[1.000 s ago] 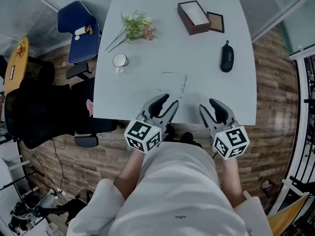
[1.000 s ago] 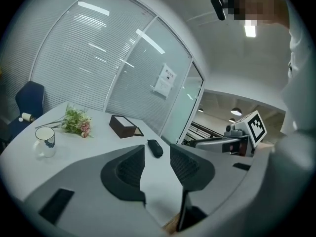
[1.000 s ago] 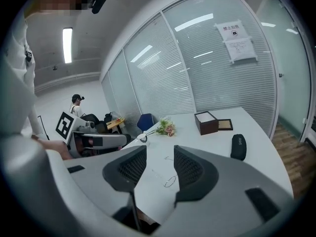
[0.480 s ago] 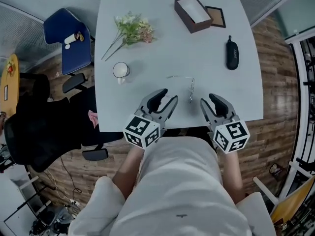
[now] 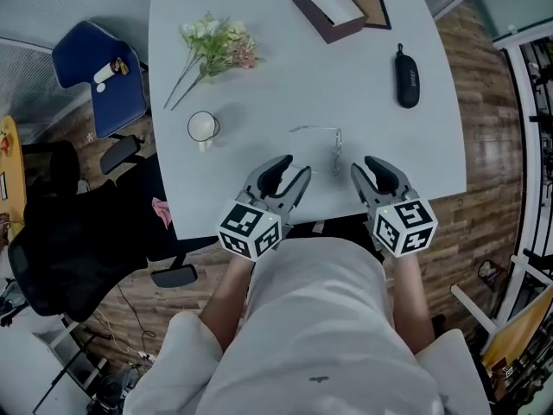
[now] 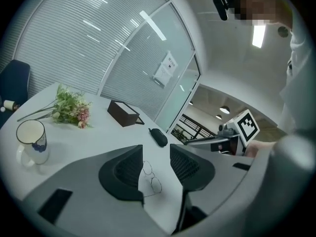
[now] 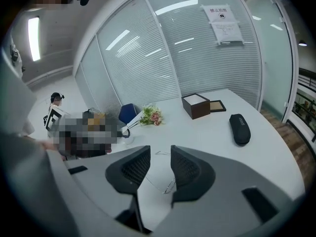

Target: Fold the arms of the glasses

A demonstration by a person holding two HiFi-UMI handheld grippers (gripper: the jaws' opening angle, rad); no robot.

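The left tongs (image 5: pixel 291 173), spread, and the right tongs (image 5: pixel 366 169), which have just been closing a little on nothing, have come close to the glasses (image 5: pixel 338 154) on the bench (image 5: pixel 259 102); folding can soon begin

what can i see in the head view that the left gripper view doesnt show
Only the head view: the wooden floor and the black office chair. Only the left gripper view: a paper notice on the glass wall and a ceiling light. Both: the glasses on the white table, the mug, flowers, brown box and black case.
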